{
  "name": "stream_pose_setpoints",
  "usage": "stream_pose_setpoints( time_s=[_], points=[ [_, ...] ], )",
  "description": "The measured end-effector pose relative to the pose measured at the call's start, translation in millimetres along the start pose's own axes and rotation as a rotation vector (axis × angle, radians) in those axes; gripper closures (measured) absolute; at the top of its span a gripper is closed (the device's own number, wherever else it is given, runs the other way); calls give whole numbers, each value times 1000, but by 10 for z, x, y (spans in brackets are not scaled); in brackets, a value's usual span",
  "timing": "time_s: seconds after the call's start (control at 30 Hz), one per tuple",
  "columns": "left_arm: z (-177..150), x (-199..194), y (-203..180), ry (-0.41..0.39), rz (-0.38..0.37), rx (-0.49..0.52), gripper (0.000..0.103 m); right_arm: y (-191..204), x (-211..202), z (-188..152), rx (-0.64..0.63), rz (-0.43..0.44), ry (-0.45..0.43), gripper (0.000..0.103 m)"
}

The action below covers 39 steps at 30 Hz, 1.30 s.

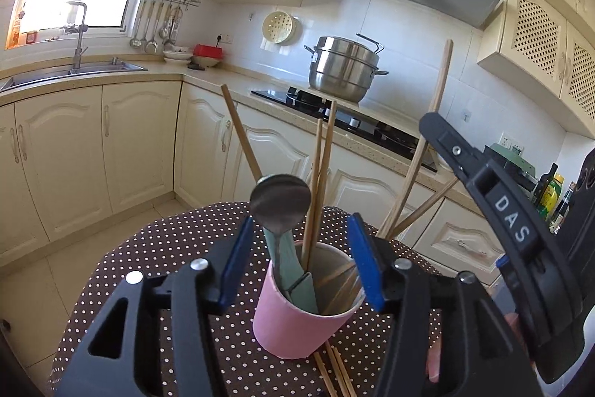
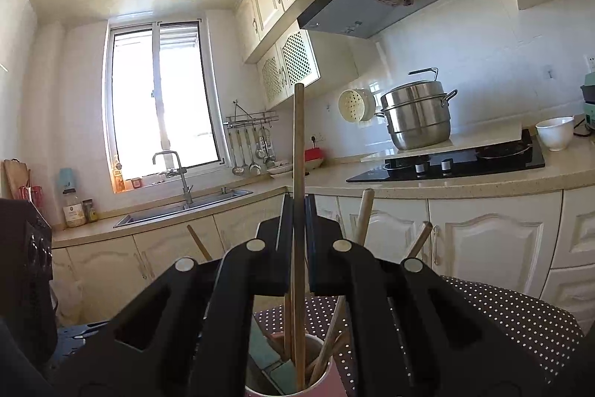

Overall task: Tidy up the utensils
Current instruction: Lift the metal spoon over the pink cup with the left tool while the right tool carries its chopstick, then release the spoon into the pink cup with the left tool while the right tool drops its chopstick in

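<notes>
Utensils: wooden chopsticks (image 1: pixel 321 181) and a metal spoon (image 1: pixel 279 201) stood in a pink cup (image 1: pixel 293 319), leaning outward at several angles.
Pink cup: it stood upright on the bench (image 1: pixel 148 248), which wore a brown cloth with white dots; it sat between the blue pads of the left claw, and the right wrist view caught only its rim at the bottom edge (image 2: pixel 327 376).
Spoon: bowl end up, its pale green handle down inside the cup on the left side.
Loose chopsticks: a few more lay flat on the cloth (image 1: pixel 333 373), their ends running under the near side of the cup.
Left claw (image 1: pixel 303 266): partly spread, one pad on each side of the cup's mouth, neither pad pressing on it, nothing held.
Right claw (image 2: pixel 299 248): pinched narrow on a single chopstick (image 2: pixel 298 151), which stood upright with its lower end reaching down into the cup among the others.
Right claw in the left view: its black body (image 1: pixel 494 188) sat at the right, above the bench and higher than the cup.
Background: cream cabinets, a sink (image 1: pixel 70 71) under a bright window, and a steel steamer pot (image 1: pixel 344 67) on a black hob.
</notes>
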<state>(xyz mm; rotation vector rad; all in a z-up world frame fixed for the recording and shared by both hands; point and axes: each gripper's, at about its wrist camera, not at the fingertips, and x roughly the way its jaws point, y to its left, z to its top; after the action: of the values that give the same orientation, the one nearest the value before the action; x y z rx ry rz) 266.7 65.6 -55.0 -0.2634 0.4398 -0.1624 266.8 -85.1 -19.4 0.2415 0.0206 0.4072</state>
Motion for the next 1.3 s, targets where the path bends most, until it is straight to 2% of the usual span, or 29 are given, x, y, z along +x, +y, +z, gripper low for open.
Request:
stream_pose_setpoints(
  time_s=[0.37,0.53,0.9,1.13,1.3],
  points=[
    [-59,-150,46,-34,64,15,41,78,-68,-155,-27,-10,73,96],
    [-88,-203,49,-10,81,28,41,81,-70,-252,-38,-26,119,96],
    [-133,-371,49,-10,94,30,39,145,-160,-348,-55,-36,185,95],
    [-157,-538,1,-23,94,42,38,155,-341,-341,-49,-50,184,90],
    [-191,-652,-87,-29,86,57,37,136,-516,-299,-44,-62,177,82]
  ],
)
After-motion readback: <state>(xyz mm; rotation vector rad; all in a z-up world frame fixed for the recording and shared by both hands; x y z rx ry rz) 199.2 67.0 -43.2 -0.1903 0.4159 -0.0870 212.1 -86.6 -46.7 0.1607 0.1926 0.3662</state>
